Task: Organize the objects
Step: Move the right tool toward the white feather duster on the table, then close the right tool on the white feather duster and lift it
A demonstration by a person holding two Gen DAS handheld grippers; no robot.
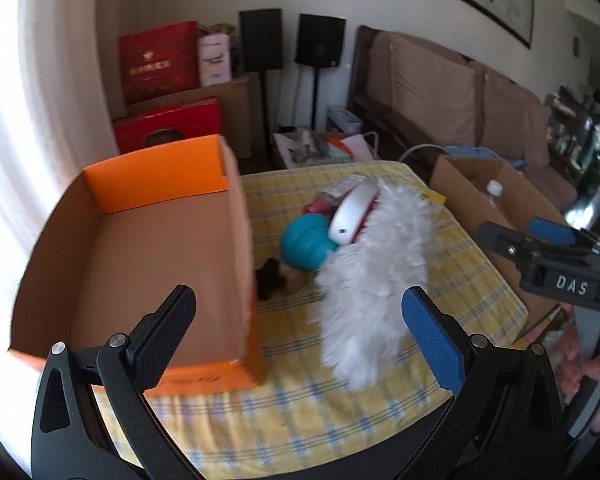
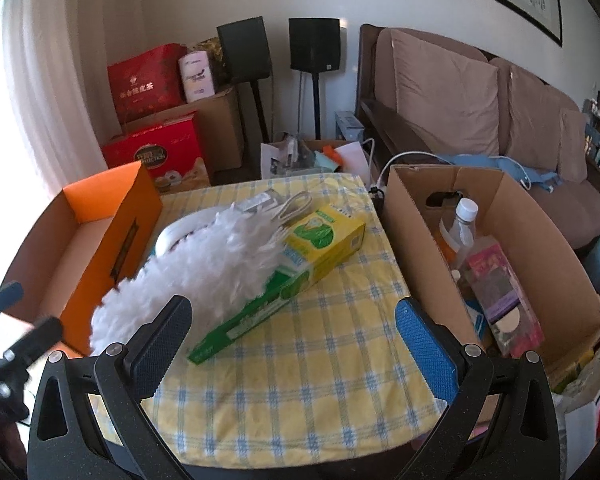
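A fluffy white duster with a silver handle lies on the yellow checked tablecloth; it also shows in the right wrist view. A teal round object and a dark small object lie by the empty orange box. A yellow-green carton and a white cable lie beside the duster. My left gripper is open and empty above the table's near edge. My right gripper is open and empty, seen too in the left wrist view.
A brown cardboard box at the table's right holds a bottle and a pink pack. The orange box stands at the left. Red gift boxes, speakers and a sofa are behind.
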